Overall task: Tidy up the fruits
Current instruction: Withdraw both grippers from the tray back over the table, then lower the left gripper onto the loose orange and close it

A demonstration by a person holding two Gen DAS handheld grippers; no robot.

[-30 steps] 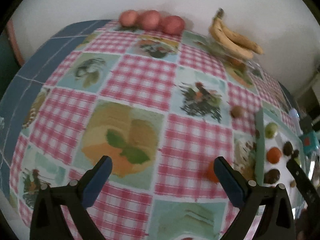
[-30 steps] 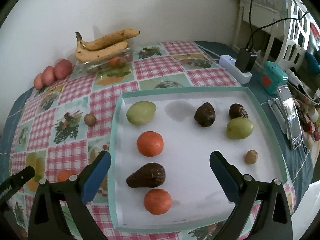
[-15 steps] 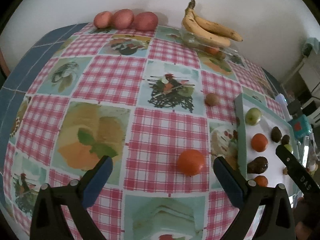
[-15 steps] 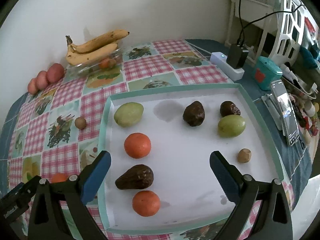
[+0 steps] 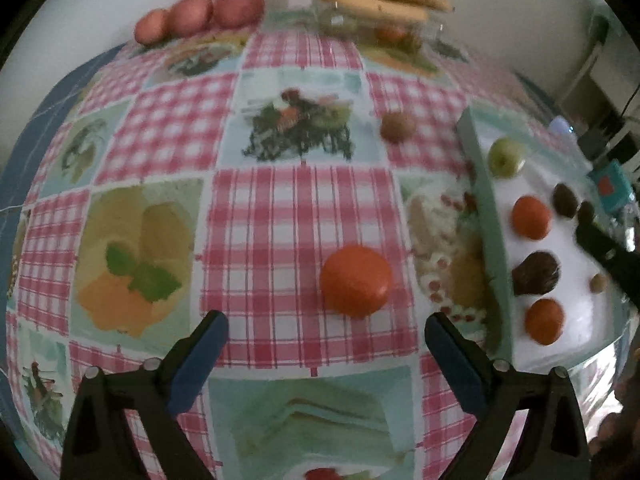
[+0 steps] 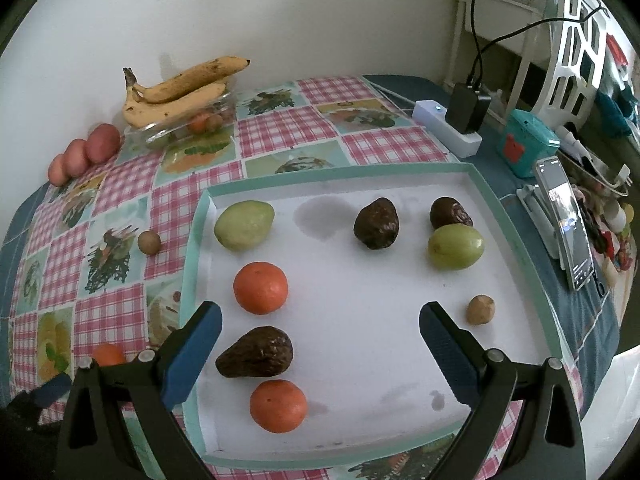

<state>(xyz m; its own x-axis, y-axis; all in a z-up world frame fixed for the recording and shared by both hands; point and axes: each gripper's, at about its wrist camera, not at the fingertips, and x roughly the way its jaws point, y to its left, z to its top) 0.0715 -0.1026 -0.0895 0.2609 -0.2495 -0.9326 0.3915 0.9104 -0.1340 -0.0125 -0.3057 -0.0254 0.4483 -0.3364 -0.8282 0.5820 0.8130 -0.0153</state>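
Tablecloth (image 5: 296,208) in pink check with food prints covers the table. In the left wrist view the left gripper (image 5: 326,330) stands spread wide and empty, and a loose orange (image 5: 356,286) lies on the cloth just beyond its tips, toward 1 o'clock of the gap. A small brown fruit (image 5: 397,127) sits farther off at 12 o'clock, apart from the tray (image 5: 486,216) whose mint wall runs along 3 o'clock.

In the right wrist view the right gripper (image 6: 320,318) is likewise wide apart, holding nothing, over the tray's white floor. A dark avocado (image 6: 256,354) lies touching its left fingertip at 9 o'clock, an orange fruit (image 6: 261,288) at 11 o'clock. Bananas (image 6: 180,92) rest on a glass dish at far 11 o'clock.
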